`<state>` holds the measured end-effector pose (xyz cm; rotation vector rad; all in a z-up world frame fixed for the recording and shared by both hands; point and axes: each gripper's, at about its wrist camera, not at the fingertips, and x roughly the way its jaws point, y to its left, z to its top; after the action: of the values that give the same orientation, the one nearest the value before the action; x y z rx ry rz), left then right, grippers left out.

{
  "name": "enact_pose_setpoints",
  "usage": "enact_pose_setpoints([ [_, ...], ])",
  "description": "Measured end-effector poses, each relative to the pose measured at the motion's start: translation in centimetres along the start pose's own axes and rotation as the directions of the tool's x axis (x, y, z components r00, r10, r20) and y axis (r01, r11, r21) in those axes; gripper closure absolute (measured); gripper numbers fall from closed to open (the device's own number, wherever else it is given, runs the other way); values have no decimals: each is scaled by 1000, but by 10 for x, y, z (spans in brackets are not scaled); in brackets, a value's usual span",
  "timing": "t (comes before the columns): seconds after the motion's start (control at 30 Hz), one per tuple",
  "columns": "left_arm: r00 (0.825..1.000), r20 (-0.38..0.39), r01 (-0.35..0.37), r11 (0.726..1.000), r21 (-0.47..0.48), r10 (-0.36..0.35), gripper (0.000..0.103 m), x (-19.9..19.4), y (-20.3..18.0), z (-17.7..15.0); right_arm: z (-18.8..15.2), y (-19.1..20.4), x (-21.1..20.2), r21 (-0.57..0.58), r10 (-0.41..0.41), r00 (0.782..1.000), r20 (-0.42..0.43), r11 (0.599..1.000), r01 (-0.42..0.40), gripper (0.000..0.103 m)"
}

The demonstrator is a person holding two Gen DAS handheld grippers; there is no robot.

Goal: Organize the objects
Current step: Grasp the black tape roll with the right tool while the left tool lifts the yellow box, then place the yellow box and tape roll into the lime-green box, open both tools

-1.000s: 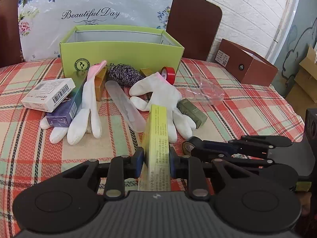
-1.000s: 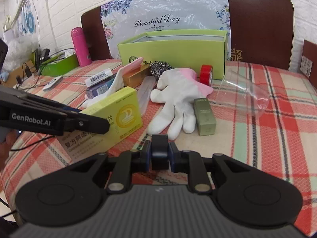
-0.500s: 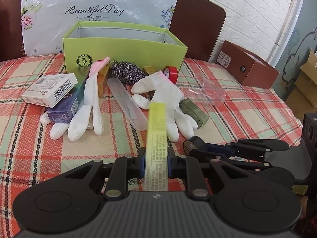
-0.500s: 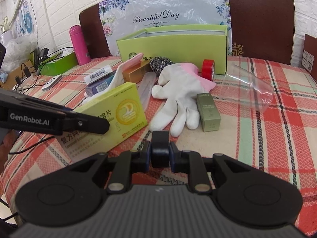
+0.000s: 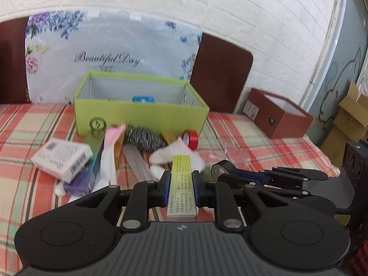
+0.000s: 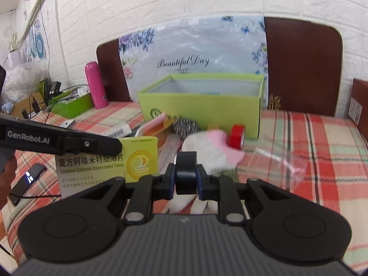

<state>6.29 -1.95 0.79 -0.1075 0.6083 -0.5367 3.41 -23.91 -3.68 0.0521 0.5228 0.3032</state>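
The left gripper (image 5: 181,189) clamps a yellow medicine box (image 5: 182,184) and the right gripper (image 6: 185,179) clamps a black tape roll (image 6: 185,172), both before the green box (image 5: 140,117)

Scrubber (image 5: 143,137) before box (image 5: 140,117)

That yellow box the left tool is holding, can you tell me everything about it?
The yellow box is a flat cardboard medicine carton, yellow-green on top and white below, with black Chinese letters, the English words "Enteric-coated Tablets" and a round gold logo. The left tool is shut on its narrow sides, holding it up off the checked tablecloth, long end pointing toward the green box. Nothing else touches it.
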Motion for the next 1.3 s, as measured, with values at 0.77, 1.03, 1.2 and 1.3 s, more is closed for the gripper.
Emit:
enact_pose_setpoints([
  [0.77, 962, 238, -88, 976, -198, 136, 84, 78, 66, 132, 98, -39, 91, -14, -115, 987, 116, 993, 117, 85],
  [1.03, 965, 219, -97, 974, -205, 142, 84, 137, 96, 148, 114, -65, 148, -4, -158, 984, 76, 987, 159, 85],
  [1.2, 971, 197, -96, 979, -180, 132, 70, 171, 111, 147, 111, -73, 183, -42, -160, 986, 37, 986, 161, 60],
  [1.3, 970, 171, -147, 976, -161, 175, 16, 173, 112, 144, 104, -70, 183, -68, -182, 982, 60, 980, 185, 30],
])
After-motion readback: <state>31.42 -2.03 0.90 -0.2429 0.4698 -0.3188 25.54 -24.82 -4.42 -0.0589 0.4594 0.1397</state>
